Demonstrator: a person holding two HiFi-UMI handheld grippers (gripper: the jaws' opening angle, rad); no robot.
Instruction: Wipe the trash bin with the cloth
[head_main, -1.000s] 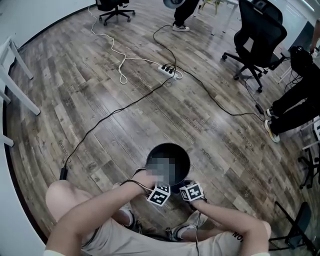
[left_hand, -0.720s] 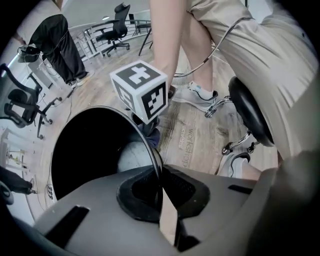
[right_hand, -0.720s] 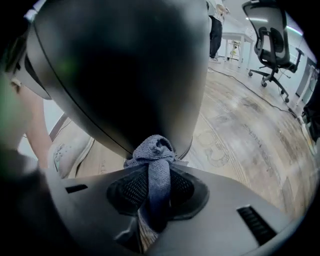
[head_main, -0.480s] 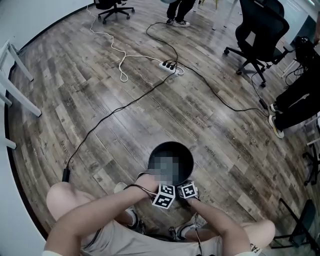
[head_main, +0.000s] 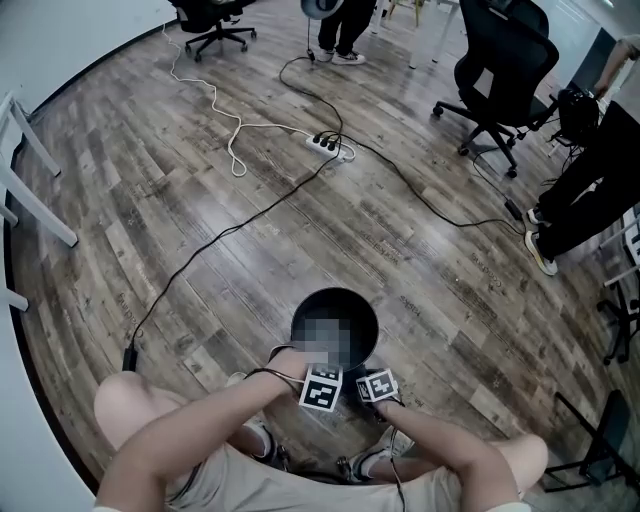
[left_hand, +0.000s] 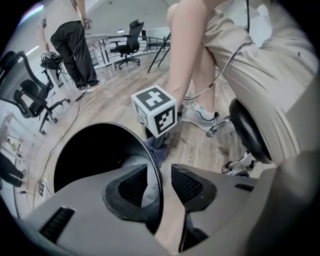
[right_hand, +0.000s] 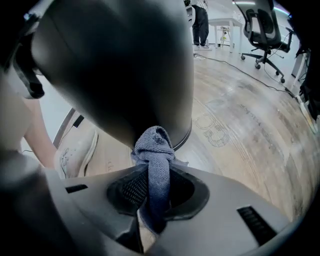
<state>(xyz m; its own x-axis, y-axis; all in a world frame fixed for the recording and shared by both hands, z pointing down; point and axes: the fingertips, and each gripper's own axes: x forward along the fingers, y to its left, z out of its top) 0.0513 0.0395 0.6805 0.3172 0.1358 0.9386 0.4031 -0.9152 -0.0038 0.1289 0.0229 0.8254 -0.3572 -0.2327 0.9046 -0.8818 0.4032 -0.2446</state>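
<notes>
The black trash bin (head_main: 335, 325) stands on the wood floor in front of my knees. In the left gripper view, my left gripper (left_hand: 160, 185) straddles the bin's rim (left_hand: 152, 160). Its jaws have just been opening: the rim runs between the pads (left_hand: 187, 184) with a gap on the outer side. My right gripper (right_hand: 152, 187) is shut on a blue-grey cloth (right_hand: 154, 150), whose bunched end presses on the bin's outer wall (right_hand: 125, 65). Both marker cubes, left (head_main: 321, 388) and right (head_main: 377, 385), sit side by side at the bin's near edge.
A power strip (head_main: 328, 143) and long cables cross the floor beyond the bin. Black office chairs (head_main: 500, 70) and people's legs (head_main: 570, 200) stand at the back and right. A stool's seat and base (left_hand: 245, 135) and a sneaker (right_hand: 75, 150) are close behind the bin.
The right gripper's cube has sunk a little beside the bin and drawn closer to the left cube. The left cube stays at the near rim.
</notes>
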